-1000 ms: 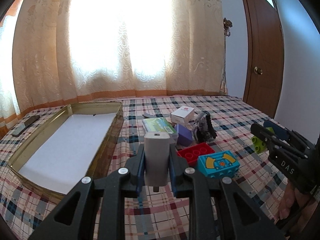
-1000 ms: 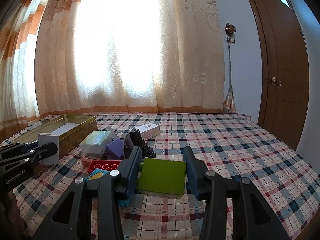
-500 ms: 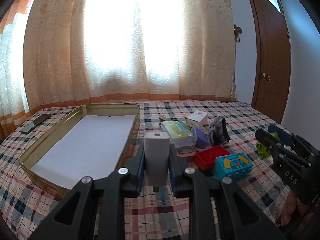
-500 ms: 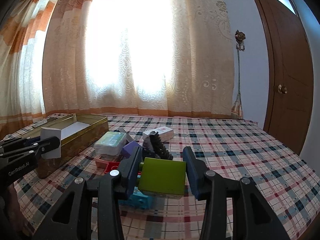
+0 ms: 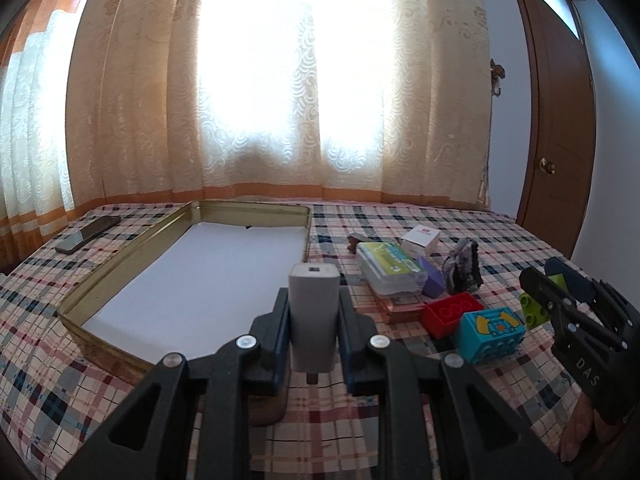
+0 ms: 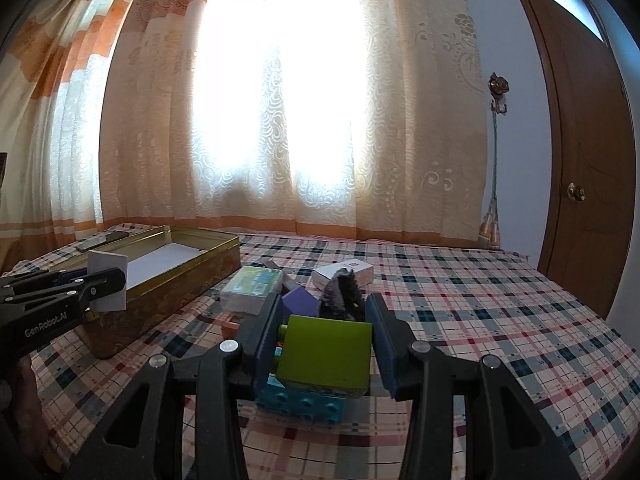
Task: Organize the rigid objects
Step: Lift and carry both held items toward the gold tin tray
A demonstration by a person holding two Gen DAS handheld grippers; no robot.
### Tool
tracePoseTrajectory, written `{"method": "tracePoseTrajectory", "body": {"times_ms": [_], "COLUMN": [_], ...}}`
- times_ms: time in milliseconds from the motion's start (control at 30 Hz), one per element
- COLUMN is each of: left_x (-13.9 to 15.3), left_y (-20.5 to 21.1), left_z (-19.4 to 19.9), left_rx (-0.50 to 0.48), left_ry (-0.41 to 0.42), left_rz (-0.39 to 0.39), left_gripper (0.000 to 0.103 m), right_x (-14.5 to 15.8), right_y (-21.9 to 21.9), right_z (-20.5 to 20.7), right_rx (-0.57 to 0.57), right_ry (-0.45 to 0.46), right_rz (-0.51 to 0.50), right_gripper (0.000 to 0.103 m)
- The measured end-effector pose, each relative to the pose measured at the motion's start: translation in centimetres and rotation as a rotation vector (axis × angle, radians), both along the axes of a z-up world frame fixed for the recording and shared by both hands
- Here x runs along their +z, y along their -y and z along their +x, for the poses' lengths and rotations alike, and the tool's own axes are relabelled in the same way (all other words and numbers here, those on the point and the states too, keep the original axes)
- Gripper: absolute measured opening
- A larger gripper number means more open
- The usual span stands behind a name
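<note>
My left gripper [image 5: 314, 312] is shut on a grey power bank [image 5: 313, 312], held upright just above the near right corner of the gold tin tray [image 5: 120, 256], which has a white lining. My right gripper [image 6: 322, 344] is shut on a green toy brick [image 6: 326, 354], held above the blue brick [image 6: 300, 404]. In the left wrist view the right gripper [image 5: 560, 296] shows at the right with the green brick [image 5: 534, 310]. In the right wrist view the left gripper [image 6: 92, 284] and power bank [image 6: 108, 280] show at the left.
On the plaid bedspread [image 5: 500, 240] lie a blue brick [image 5: 490, 334], red brick [image 5: 450, 314], clear case with green card [image 5: 390, 266], purple block [image 5: 432, 282], white box [image 5: 420, 238] and a dark fuzzy item [image 5: 464, 266]. A phone [image 5: 88, 234] lies left of the tray.
Both grippers have risen and tilted so the bed sits lower in view. The left gripper with the power bank has moved closer to the tray's near right corner.
</note>
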State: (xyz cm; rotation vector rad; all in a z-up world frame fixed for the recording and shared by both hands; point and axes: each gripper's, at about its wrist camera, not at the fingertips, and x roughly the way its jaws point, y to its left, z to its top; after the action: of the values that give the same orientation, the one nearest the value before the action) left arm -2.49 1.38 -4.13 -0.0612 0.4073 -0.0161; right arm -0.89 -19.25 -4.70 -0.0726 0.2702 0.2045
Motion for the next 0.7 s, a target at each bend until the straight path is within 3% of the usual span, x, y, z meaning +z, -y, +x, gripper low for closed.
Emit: {"method": "tracePoseTrajectory", "body": {"times_ms": [700], "left_x": [0.4], "left_y": [-0.8], "left_z": [-1.0], "left_rx": [-0.016], "left_ry": [0.058], "left_rz": [0.023], "left_gripper": [0.020], "right_x": [-0.1], "right_y": [-2.5], "right_z": [-0.4], "right_rx": [0.055], "right_ry": [0.000], "right_rz": [-0.017], "right_gripper": [0.046]}}
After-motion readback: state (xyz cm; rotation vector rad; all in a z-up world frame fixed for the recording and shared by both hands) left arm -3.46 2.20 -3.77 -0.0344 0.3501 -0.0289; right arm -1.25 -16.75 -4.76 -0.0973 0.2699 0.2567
